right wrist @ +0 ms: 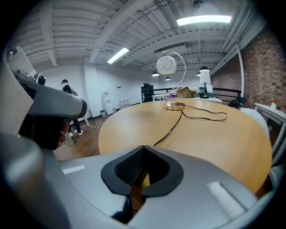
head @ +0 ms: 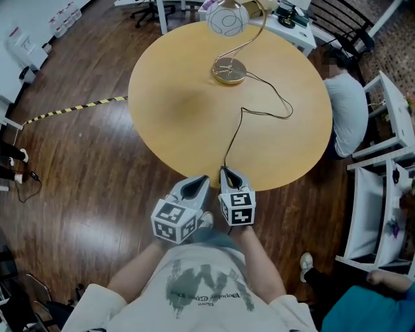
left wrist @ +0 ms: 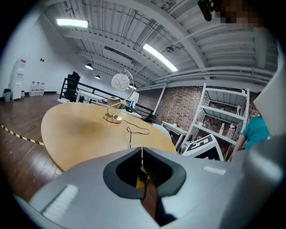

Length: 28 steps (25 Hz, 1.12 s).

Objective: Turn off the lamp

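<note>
Lamp (head: 227,19) sits by the far edge of the round table (head: 175,104): white globe on a curved gold stem, round gold base (head: 229,70) flat on the top. I can't tell from here whether it's lit. No switch is visible on the base or the stem.

The cord (head: 241,117) leaves the base to the right, loops, then runs back to the near edge and drops off it.

Both tools are parked at that near edge, either side of where the cord goes over.
- Left gripper (head: 202,177): tips pressed together. Its own view shows a thin dark line in the hollow behind the tips, probably the cord. I can't tell if it's touching.
- Right gripper (head: 226,172): jaws pressed together, nothing between them.

The lamp is well apart from both, so the step in hand is the reach.

My plan:
- Find the switch first. I'd follow the cord out from the near edge, looking for an inline block, and check the base rim as I close in.
- Lead with the right gripper, since the cord lies along its line.
- If it's a button, keep the jaws together and press with the tip, straight down.
- If it's an inline rocker, pin the cord with the left gripper so it doesn't skate.

Risks: dragging the cord could pull the base, and the lamp looks top-heavy. I'd also stay low, under the globe. A person (head: 347,110) sits at the far right edge, so no wide swings.
</note>
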### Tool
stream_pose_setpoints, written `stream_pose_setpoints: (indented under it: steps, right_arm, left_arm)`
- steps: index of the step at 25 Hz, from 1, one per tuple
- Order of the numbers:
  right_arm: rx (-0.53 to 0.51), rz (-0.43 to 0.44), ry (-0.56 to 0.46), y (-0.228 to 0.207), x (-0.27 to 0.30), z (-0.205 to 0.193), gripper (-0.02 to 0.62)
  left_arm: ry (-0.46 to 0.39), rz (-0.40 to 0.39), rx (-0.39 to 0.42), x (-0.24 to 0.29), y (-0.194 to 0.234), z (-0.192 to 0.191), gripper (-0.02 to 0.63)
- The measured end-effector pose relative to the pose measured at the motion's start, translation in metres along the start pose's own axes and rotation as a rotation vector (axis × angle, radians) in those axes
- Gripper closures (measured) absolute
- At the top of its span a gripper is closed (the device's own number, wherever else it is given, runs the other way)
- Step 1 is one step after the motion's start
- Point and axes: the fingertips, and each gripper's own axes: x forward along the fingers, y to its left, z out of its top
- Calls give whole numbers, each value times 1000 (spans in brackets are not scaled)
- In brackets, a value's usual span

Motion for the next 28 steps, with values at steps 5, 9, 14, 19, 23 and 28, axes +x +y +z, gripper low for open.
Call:
stream_pose_setpoints:
  steps: [5,9,14,19,23,28]
  right_arm:
    - [17,-25,-64,3,-22,17,595]
    - [29,-46,-119,11,-47,31,595]
    - [23,-58,-170,36,-82,45,595]
    - [1,-62,-233,69,-121,61,595]
    - [-14,-64,-279,96,-150,69,595]
    - [-31,-66,-313,123,-179,70,597]
  left_arm:
    - [-16,-20,16,-9,-9,8,618]
    - [-35,-39,30,-25,-20,14,618]
    - [-60,-48,40,-52,-28,15,618]
    - [-91,-59,48,-84,-37,19,618]
    - [-123,-63,53,-112,-43,24,618]
    - [-155,-65,72,-140,-50,27,618]
